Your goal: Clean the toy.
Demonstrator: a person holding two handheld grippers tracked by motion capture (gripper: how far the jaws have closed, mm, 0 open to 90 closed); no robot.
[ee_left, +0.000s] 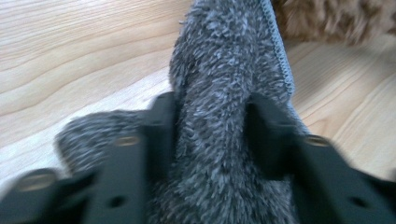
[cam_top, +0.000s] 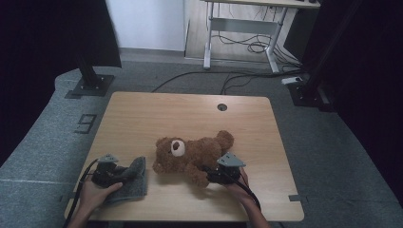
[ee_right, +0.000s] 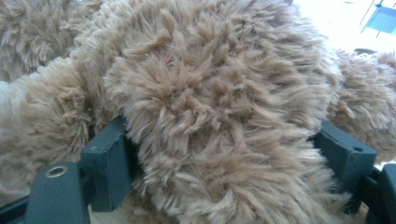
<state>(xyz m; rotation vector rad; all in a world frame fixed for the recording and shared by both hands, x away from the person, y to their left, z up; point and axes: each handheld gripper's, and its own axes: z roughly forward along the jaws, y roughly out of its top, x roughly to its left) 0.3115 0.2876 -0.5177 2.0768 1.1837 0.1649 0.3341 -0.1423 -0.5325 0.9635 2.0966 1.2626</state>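
Observation:
A brown teddy bear [cam_top: 190, 154] lies on its back in the middle of the wooden table [cam_top: 157, 114], its head toward the left. My right gripper [cam_top: 209, 176] sits at the bear's near limb. In the right gripper view the two jaws press into either side of that furry limb [ee_right: 219, 93], so the right gripper [ee_right: 224, 144] is shut on it. A grey fluffy cloth [cam_top: 135, 178] lies at the front left of the table. My left gripper [cam_top: 124, 175] is shut on a bunched fold of the cloth [ee_left: 224, 70], which stands up between the jaws of the left gripper [ee_left: 210, 126].
A round cable hole [cam_top: 222, 107] sits near the table's far edge. Black stands [cam_top: 90, 83] rise from the floor at both far corners, with loose cables [cam_top: 228, 78] and a white desk frame [cam_top: 242, 28] behind them. The far half of the tabletop is bare wood.

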